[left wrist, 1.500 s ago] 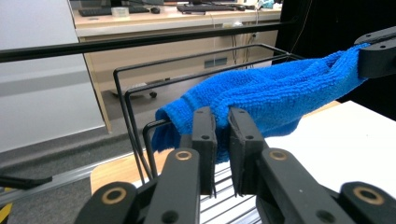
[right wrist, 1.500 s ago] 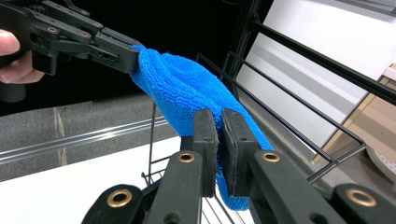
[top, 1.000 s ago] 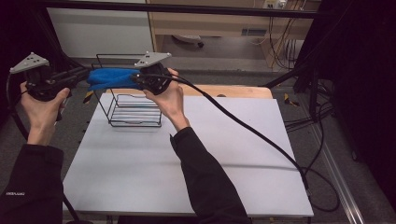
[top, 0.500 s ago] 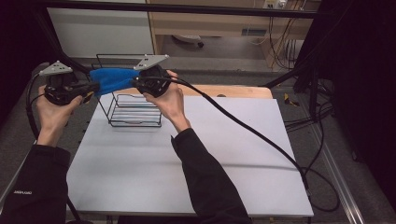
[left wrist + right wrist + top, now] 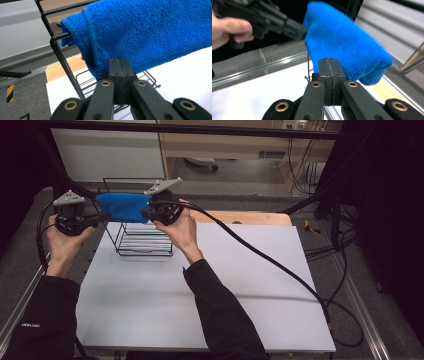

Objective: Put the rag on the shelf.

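The cloth (image 5: 122, 207) hung folded over the rack's (image 5: 145, 240) top bar at the table's (image 5: 250, 285) far left. Left gripper (image 5: 102, 216) and right gripper (image 5: 146, 213) had jaws fully closed at its ends, whether pinching its edges unclear. Lowering both ends evenly would probably drape it straight.

Small white print on left sleeve (image 5: 31, 324) was too small to read. No other text, label or number was legible.
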The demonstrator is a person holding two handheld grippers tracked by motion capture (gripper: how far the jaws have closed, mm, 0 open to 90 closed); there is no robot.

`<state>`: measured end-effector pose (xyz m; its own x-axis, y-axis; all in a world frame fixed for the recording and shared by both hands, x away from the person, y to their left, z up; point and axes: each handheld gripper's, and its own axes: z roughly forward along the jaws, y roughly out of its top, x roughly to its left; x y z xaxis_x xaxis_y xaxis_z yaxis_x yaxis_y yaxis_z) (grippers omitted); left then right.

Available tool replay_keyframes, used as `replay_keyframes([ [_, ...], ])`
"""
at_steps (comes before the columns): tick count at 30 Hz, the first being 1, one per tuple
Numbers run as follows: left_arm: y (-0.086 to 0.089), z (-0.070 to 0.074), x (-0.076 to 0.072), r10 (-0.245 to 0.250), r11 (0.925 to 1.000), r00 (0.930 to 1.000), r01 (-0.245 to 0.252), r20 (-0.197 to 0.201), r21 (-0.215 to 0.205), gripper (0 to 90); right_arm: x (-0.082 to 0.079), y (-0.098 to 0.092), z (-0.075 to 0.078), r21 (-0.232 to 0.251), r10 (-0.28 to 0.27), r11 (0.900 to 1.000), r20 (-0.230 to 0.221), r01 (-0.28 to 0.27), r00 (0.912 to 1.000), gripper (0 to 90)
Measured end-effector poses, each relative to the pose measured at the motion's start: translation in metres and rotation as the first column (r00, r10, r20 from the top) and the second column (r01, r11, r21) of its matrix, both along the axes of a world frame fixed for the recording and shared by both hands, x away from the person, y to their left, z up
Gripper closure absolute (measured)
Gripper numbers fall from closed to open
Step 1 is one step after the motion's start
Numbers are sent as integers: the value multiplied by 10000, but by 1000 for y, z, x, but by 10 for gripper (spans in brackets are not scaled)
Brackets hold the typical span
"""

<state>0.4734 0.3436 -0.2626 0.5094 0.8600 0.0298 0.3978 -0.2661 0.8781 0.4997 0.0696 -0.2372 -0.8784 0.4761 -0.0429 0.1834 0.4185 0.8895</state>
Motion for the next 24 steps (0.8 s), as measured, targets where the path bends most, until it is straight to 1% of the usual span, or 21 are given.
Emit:
replay_keyframes([
  [1, 0, -1, 0, 13, 10000, 10000, -13, 7, -33, 898, 1, 1, -3, -28, -30, 10000, -107, 30, 9999, 900],
  [3, 1, -2, 0, 14, 9999, 10000, -14, 17, -120, 898, 3, 0, -9, 96, -216, 9997, -404, 220, 9990, 900],
  [5, 1, -2, 1, 29, 9999, 10000, -29, 24, -162, 898, 7, -2, -15, 73, -448, 9989, -544, 453, 9975, 900],
  [9, 2, -2, 2, 16, 9996, 10000, -14, 73, -294, 898, 11, -5, -23, 144, -523, 9985, -483, 531, 9975, 900],
  [11, 1, -2, 2, -19, 9994, 10000, 21, 74, -341, 898, 11, -5, -25, 200, -521, 9984, -351, 529, 9980, 891],
  [12, 1, -2, 1, -33, 9995, 10000, 36, 74, -311, 897, 11, -6, -26, 247, -483, 9985, -334, 492, 9983, 882],
  [14, 0, -2, 0, -84, 9997, 9999, 86, 60, -236, 897, 9, -8, -25, 335, -394, 9987, -105, 397, 9992, 854],
  [16, 0, -1, -2, -136, 9993, 9999, 138, 59, -344, 886, 6, -10, -22, 428, -315, 9986, 36, 313, 9995, 819],
  [19, 0, 0, -7, -213, 9991, 9998, 213, 12, -357, 834, -1, -16, -15, 648, -279, 9975, 223, 264, 9994, 750],
  [22, 0, 0, -12, -300, 9989, 9995, 296, -93, -375, 724, -7, -28, -9, 976, -386, 9946, 223, 363, 9990, 656],
  [24, 0, -1, -17, -353, 9983, 9994, 350, -65, -459, 652, -11, -35, -6, 888, -458, 9951, 317, 428, 9985, 598],
])
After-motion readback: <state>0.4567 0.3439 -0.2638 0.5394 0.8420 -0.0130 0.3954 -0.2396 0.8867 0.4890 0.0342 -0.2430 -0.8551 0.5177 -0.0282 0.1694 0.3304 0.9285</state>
